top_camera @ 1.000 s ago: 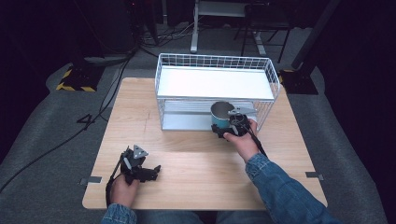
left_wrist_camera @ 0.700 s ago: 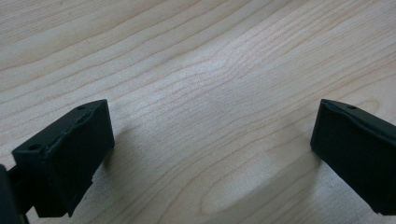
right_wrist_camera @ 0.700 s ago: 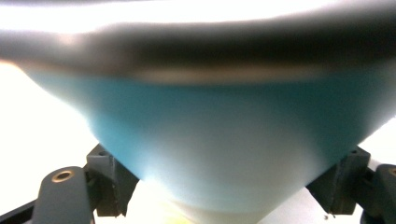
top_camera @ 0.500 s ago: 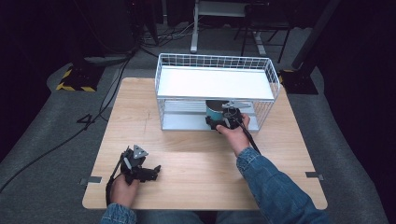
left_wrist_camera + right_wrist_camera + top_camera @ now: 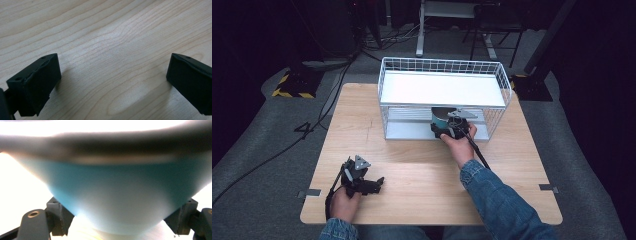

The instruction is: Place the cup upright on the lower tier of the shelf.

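the right gripper (image 5: 446,129) grips a teal bowl (image 5: 440,119) at the wire rack's (image 5: 494,75) lower shelf, not yet released; the left gripper (image 5: 373,184) rests on the surface (image 5: 422,170), fingers open.

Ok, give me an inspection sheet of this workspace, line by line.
Surface: light wooden table, bare in front of the rack.
Job's things: white wire rack with a flat top shelf, at the far side; teal bowl under that shelf, at the lower level.
Clutter: nothing seen.
Grippers: left hand-held gripper rests on the table near the front edge, jaws wide apart, nothing between them; right hand-held gripper reaches into the rack's lower level, jaws on either side of the bowl.
Cables: one trails from each gripper; more lie on the floor beyond.
Surroundings: grey carpet, dark stands, yellow-black striped block.
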Motion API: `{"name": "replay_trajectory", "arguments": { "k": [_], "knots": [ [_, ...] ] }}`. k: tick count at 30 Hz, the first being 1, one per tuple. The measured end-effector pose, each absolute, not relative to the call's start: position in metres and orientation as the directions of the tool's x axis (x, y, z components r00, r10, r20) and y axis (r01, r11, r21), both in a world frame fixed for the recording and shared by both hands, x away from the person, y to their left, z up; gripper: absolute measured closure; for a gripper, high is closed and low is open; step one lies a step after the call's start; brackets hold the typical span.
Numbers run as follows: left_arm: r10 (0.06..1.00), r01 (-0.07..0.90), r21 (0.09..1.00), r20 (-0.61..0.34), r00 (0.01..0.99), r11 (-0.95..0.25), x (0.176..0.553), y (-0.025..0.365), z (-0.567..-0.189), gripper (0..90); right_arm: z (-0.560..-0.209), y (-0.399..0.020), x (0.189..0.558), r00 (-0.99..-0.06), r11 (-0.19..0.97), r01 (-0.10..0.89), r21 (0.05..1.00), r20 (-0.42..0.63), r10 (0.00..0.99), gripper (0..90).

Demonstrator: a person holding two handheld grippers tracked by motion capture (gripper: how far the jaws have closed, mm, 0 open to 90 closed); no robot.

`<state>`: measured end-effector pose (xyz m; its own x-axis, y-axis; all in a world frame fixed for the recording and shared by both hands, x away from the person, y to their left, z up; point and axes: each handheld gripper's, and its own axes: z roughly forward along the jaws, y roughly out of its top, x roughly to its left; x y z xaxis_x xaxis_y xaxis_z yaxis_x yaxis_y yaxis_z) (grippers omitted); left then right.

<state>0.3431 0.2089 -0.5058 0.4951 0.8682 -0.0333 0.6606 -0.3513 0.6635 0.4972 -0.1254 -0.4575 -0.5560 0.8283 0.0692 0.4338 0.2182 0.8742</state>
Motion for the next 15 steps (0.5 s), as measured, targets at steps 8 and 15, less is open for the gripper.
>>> {"name": "replay_trajectory", "arguments": {
  "k": [8,15],
  "knots": [
    [0.868,0.66,0.664,-0.033,0.495,-0.351,0.343,0.209,-0.506,0.0,-0.467,-0.124,0.507,-0.544,0.228,0.431,0.873,0.05,0.837,22.4],
    [0.868,0.66,0.664,-0.034,0.495,-0.351,0.343,0.209,-0.506,0.0,-0.475,-0.123,0.52,-0.534,0.232,0.418,0.878,0.031,0.845,22.4]
  ]
}}
